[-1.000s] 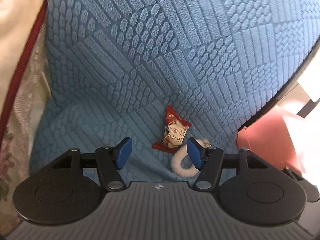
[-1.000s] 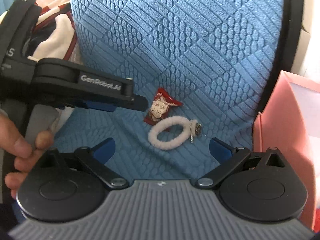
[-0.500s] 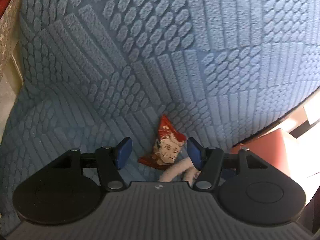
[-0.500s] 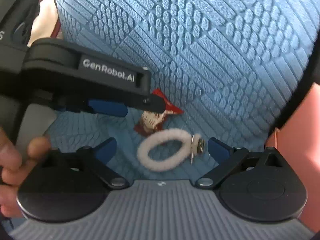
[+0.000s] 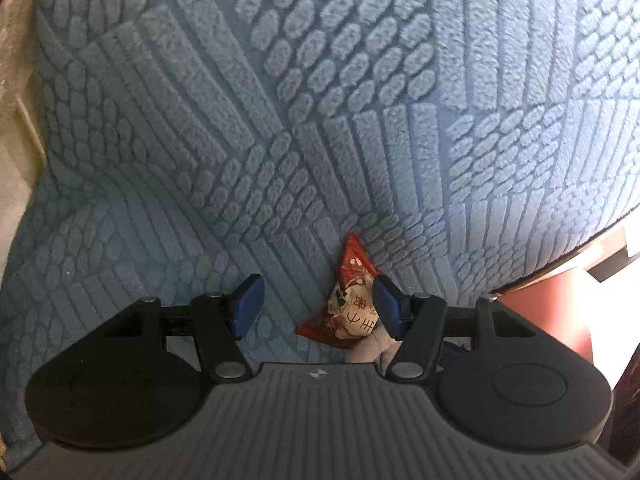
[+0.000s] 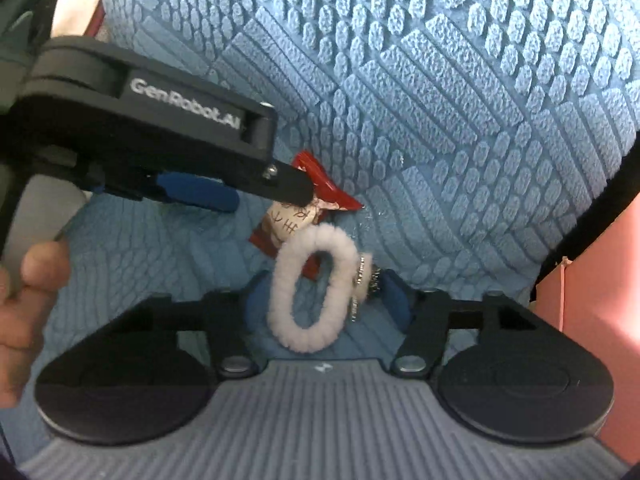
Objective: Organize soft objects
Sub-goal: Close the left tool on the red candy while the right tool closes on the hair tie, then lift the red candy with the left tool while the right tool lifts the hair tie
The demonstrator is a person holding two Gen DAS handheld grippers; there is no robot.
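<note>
My right gripper (image 6: 326,300) has just been closing — pads squeeze the hair tie (image 6: 316,288), long axis pointing away. Left gripper (image 5: 316,306) half-open, empty — packet (image 5: 348,304) between its fingers on the cushion (image 5: 320,120).

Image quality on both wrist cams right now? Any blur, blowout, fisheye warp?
Left wrist view: sharp on the blue textured cover and red snack packet; blown-out highlight at the right edge; fisheye bends the cover's pattern. Right wrist view: softer, the white fluffy hair tie and the person's hand are blurred; the pink box is overexposed.
</note>
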